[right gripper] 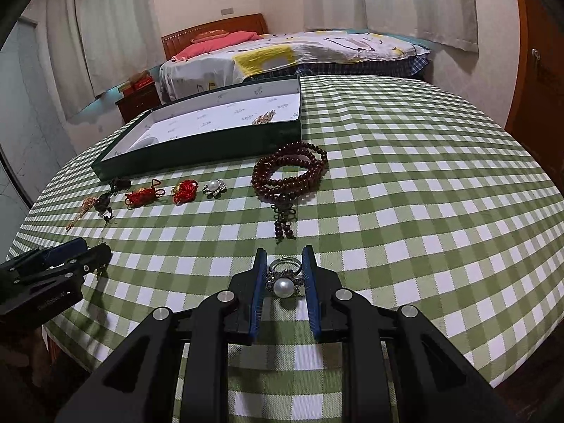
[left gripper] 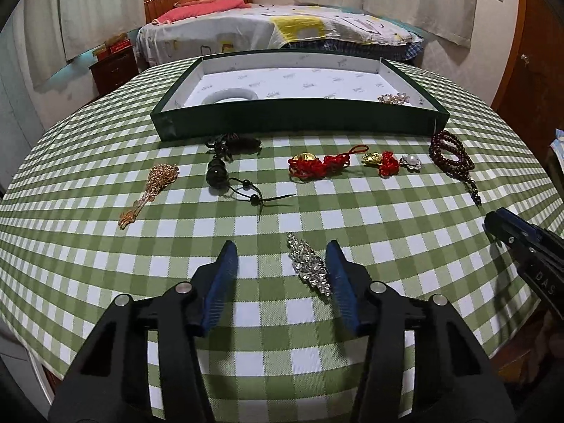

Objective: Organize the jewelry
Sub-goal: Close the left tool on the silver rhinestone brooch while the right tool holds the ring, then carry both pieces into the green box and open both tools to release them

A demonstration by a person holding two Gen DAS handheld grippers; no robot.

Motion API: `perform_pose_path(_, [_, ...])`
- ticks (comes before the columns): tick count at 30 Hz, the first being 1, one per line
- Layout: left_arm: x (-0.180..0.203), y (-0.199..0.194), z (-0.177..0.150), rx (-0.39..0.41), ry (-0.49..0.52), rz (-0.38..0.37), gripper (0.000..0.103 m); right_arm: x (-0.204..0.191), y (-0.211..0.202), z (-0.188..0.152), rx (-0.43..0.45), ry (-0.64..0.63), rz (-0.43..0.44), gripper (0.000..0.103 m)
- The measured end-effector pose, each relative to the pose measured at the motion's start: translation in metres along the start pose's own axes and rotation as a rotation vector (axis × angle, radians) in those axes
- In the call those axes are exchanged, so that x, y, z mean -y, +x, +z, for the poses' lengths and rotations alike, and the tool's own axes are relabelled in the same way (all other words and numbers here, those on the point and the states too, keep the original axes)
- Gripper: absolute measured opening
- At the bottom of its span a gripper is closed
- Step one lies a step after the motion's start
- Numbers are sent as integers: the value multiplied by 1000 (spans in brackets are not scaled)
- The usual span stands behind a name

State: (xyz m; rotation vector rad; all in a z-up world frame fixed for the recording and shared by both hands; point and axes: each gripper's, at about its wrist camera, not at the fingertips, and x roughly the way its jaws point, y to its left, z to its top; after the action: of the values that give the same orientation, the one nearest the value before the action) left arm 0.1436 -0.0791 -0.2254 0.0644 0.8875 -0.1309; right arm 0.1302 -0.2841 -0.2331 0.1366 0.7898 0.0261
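On my end the left gripper [left gripper: 282,250] has its jaws spread wide over the checked surface [left gripper: 387,218], and the crystal brooch [left gripper: 310,268] lies flat between them, close to the right finger but I can't say if it's touching. The right gripper [right gripper: 284,261] has its jaws open only a little around the pearl ring [right gripper: 284,280], blue pads just beside it on both sides; whether they actually pinch it is hard to make out, so I'd call it not gripped yet.

Further back sits the green box [left gripper: 299,120]. Its near wall hides most of what's inside: I only see the top of a white bangle [left gripper: 231,95] on the left and a bit of a gold brooch [left gripper: 393,98] at the right.

In front of the box there's a row: gold pendant [left gripper: 148,190], black bead cord [left gripper: 229,172], two red knots [left gripper: 317,165] [left gripper: 382,162], small pearl brooch [left gripper: 410,164], and the brown bead bracelet [right gripper: 289,172]. From the left camera the right gripper is cut off at the edge.
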Motion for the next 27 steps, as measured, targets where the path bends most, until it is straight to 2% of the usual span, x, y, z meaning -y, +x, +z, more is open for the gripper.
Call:
perform_pose_path(1, [0,0,-1,4,5,-8,43,-1,1,0,-1,-1,1,21])
perform_pose_path(3, [2,-1,-3,11,15,-13,39,-3,2,0,-2,-7,1,21])
perform_pose_path(7, [4,-2,-4,16,28,-38,24,-5,3,0,0,-13,1,21])
perform_pose_path(12, [6,-3,-5,25,31,-53,14,-5,2,-1,9,-19,2,21])
perform_pose_path(22, [4,-6,-7,49,16,-66,13,-7,-5,-4,44,-35,3,21])
perform_pose_path(27, [-2,-24,-1,118,15,-60,13,-11,-12,-1,76,-53,12,21])
